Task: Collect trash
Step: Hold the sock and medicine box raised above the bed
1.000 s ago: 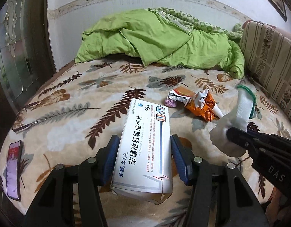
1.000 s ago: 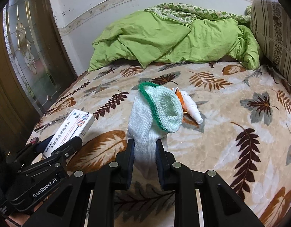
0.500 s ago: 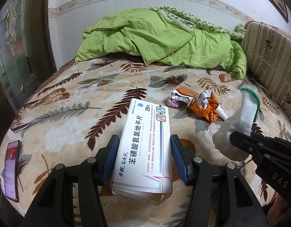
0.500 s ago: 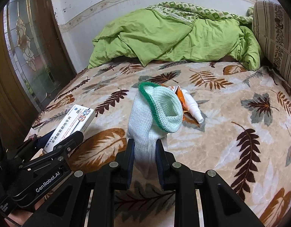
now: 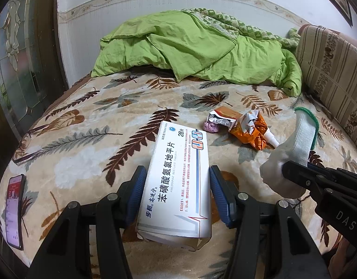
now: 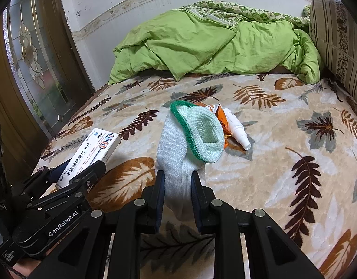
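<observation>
Both grippers were loaded and poised above the bed [image 5: 90, 153]. The left gripper [image 5: 177, 195] had its fingers closed on a white medicine box [image 5: 180, 174], which stuck out forward between the blue pads, clear of the blanket. The right gripper [image 6: 178, 193] had its fingers clamped on the lower part of a white sock with a green cuff [image 6: 190, 137], the cuff standing open above them. The pick-up step looked finished for these two items. Left on the blanket, well ahead of both grippers, lay an orange wrapper [image 5: 250, 127], a small white bottle [image 6: 237, 127] just beside it and a purple scrap [image 5: 211, 127]. No bin showed in either view, so the next move likely called for carrying both loads to one before coming for the rest
</observation>
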Demonstrator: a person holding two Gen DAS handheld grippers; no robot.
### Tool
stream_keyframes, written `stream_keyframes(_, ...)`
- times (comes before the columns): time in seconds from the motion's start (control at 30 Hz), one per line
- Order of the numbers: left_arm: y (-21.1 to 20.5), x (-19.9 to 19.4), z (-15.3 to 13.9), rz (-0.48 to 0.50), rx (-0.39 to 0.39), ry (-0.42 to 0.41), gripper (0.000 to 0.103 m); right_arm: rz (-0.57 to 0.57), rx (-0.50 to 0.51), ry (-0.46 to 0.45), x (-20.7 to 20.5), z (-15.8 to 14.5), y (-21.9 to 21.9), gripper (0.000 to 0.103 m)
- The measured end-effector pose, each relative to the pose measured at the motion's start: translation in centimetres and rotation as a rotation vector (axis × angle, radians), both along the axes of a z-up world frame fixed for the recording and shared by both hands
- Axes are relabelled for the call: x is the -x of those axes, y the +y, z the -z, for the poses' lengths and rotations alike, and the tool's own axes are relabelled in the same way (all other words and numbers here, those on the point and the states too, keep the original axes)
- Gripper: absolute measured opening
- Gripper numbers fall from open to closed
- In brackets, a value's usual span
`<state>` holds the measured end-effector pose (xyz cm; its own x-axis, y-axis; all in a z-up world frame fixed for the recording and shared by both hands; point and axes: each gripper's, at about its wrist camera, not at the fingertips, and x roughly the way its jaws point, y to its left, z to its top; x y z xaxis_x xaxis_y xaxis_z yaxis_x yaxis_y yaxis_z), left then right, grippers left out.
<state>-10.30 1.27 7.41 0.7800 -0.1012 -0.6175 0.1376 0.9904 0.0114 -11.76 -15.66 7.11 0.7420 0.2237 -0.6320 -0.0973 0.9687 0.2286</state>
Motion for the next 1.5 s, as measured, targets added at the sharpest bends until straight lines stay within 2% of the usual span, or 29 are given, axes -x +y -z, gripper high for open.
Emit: stream_keyframes(1.5, -0.17, 0.13, -0.01, 0.004, 0.006, 0.001, 0.054, 0.000, -0.011, 0.001, -0.02, -0.02, -0.19, 0.023)
